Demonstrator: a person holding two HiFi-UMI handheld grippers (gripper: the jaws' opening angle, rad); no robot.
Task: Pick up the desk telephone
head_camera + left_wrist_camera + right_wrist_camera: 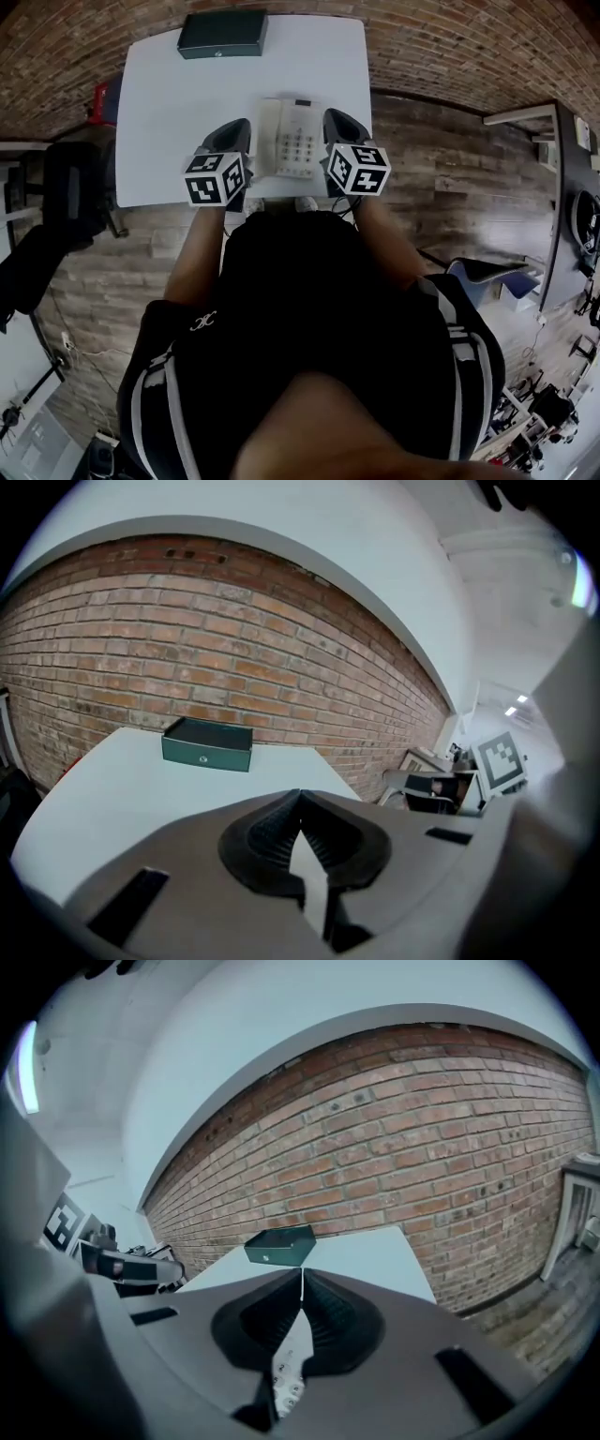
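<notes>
- The desk telephone (292, 139) is pale and lies flat on the white table (159, 103), close to the table's near edge and a little right of its middle
- Its handset lies along its left side and its keypad faces up
- The left gripper (236, 129) hovers just beside the telephone's left side, over the near edge of the table; its jaws are pressed together with nothing between them
- The right gripper (339, 118) hovers just beside the telephone's right side, near the table's near right corner; its jaws are also closed together and empty
- Whether either gripper touches the telephone cannot be told
- In the right gripper view the keypad (289, 1377) shows below the closed jaws
- A dark green box (223, 34) sits at the table's far edge, left of the middle, well apart from the telephone
- A brick wall (234, 639) stands beyond the far edge
</notes>
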